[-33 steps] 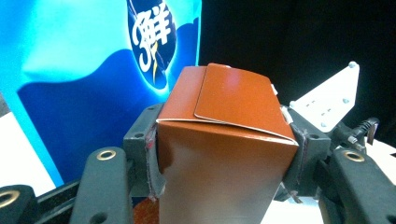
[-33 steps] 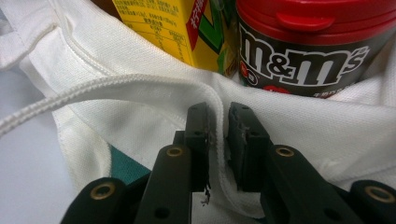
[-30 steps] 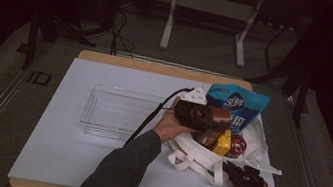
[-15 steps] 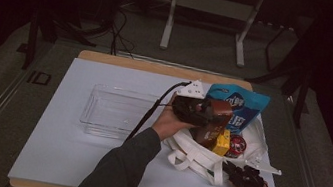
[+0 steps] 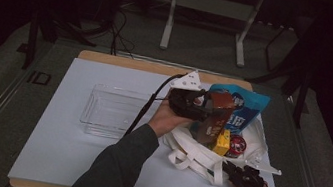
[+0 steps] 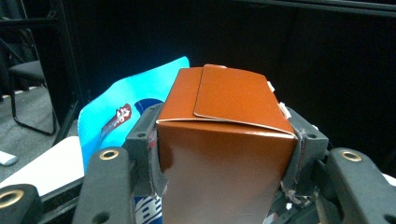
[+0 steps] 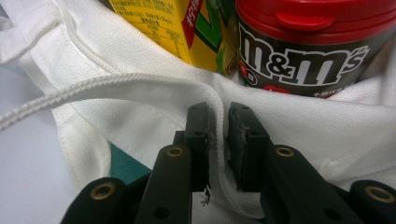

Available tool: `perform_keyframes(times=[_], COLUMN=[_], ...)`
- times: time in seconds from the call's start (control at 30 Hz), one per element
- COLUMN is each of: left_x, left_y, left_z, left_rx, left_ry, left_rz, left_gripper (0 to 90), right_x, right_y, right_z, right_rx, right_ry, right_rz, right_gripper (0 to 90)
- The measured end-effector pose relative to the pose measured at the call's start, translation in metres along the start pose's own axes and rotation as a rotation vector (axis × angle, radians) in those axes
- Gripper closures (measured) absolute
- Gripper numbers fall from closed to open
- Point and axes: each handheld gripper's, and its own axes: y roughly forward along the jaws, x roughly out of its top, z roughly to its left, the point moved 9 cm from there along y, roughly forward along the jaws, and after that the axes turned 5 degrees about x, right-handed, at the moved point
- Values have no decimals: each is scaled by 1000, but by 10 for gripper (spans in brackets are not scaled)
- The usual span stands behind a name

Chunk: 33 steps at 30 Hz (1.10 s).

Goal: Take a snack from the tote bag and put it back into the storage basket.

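Left gripper point(image 5: 203, 104) clamped on brown glossy cardboard box point(image 5: 216, 112), centre frame, above white cloth tote bag point(image 5: 196, 151). Right gripper point(image 7: 217, 126) pinches bag hem. Yellow carton point(image 5: 222, 142), red-lidded candy tub point(image 5: 236, 145), blue pouch point(image 5: 245, 111) remain bagged; clear plastic tray point(image 5: 111, 110) empty. Unpacking barely begun, judging so.

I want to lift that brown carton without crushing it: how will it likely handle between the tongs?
The brown carton looks like thin folded card, so it is probably light and may dent under a hard squeeze. Its flat sides sit squarely against the left tongs' pads, so slipping seems unlikely. Its glossy faces could still slide if the grip loosens.
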Motion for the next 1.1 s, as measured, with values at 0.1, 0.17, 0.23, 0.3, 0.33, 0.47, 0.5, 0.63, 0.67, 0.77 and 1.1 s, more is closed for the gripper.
perform_keyframes(times=[0.1,0.17,0.23,0.3,0.33,0.47,0.5,0.63,0.67,0.77,1.1], left_x=[2,3,4,6,7,8,8,10,11,13,22], left_y=[-3,-6,-8,-11,-12,-18,-19,-25,-27,-32,-55], left_z=[-1,-2,-3,-3,-3,-3,-3,-4,-4,-3,4], left_rx=[-5,-12,-15,-22,-25,-33,-32,-40,-44,-49,-38], left_ry=[4,-1,-4,-10,-14,-12,-13,-11,-14,-17,0], left_rz=[3,1,-1,-6,-7,-5,-4,-5,-8,-11,-17], left_gripper=[425,425,426,426,426,426,426,426,426,427,427], right_x=[0,0,0,0,0,0,0,0,0,0,0], right_y=[0,0,0,0,0,0,0,0,0,0,0], right_z=[0,0,0,0,0,0,0,0,0,0,0], right_rx=[0,0,0,0,0,1,1,0,0,0,1], right_ry=[0,0,0,0,0,1,1,2,3,3,4], right_rz=[0,0,-1,-1,0,-1,0,0,-1,-1,-1], right_gripper=[781,782,781,782,781,781,781,782,782,782,781])
